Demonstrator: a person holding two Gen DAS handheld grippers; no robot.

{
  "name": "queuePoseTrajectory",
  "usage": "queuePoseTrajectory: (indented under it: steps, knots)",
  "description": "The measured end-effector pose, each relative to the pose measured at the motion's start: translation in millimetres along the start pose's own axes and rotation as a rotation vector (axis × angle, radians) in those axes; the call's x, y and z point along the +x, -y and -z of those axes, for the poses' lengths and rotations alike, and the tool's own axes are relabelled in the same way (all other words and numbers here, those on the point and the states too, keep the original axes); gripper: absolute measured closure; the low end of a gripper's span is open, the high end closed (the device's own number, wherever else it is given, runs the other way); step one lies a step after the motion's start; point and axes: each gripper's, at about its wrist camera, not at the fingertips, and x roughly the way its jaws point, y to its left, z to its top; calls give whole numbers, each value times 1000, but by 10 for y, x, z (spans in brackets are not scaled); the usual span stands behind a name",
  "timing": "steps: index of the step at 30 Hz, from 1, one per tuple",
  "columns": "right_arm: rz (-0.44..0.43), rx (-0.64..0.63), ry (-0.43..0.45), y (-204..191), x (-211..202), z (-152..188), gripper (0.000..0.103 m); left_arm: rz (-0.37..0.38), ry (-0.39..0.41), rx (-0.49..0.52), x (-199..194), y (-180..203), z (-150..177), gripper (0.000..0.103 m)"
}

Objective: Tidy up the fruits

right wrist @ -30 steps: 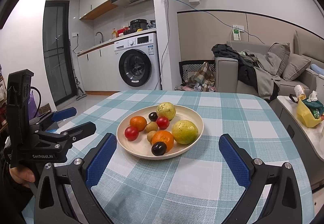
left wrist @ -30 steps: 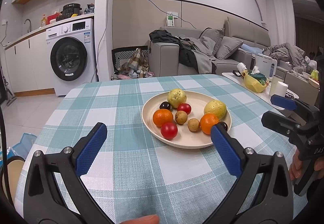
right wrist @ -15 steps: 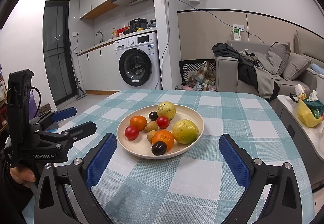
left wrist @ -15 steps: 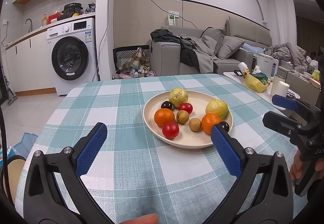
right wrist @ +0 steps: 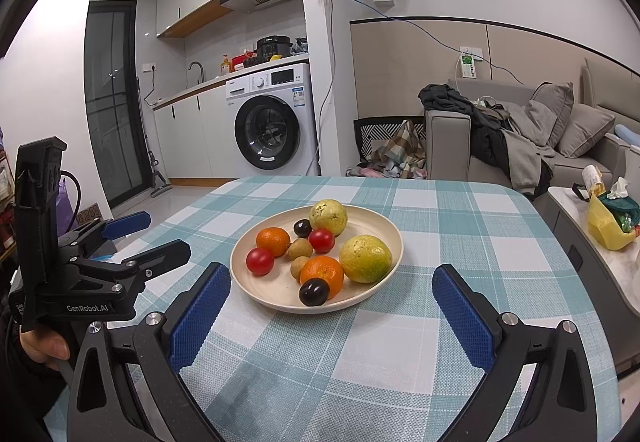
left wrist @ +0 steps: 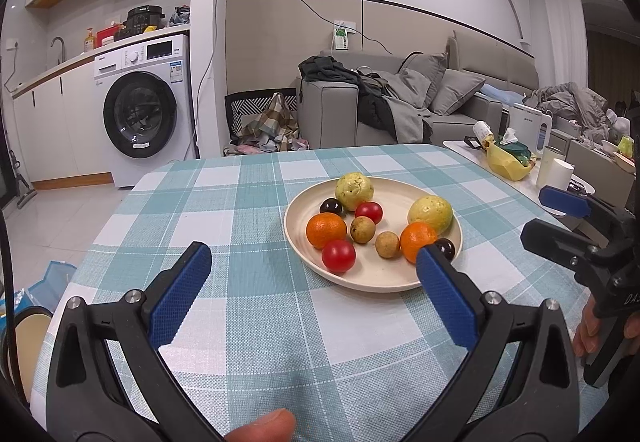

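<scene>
A cream plate sits mid-table on a teal checked cloth. It holds two yellow-green guavas, two oranges, two red tomatoes, two small brown fruits and two dark plums. My left gripper hovers open near the plate's front-left, nothing between its fingers. Open as well, my right gripper hangs in front of the plate with nothing in it. Each gripper shows at the edge of the other's view.
The table is round-cornered; its far edge faces a washing machine and a grey sofa. A side table with a yellow bag and cups stands to the right. A hand holds the left gripper's handle.
The left wrist view has shifted very slightly, the plate drifting a little right in frame. The right gripper and the fruits have not moved.
</scene>
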Motion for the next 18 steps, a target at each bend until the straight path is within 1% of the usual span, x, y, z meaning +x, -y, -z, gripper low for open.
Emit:
queuePoseTrajectory:
  steps: [18]
  knots:
    - [0, 3, -2, 0, -1, -7, 0, -6, -10, -7, 11, -70, 40, 1]
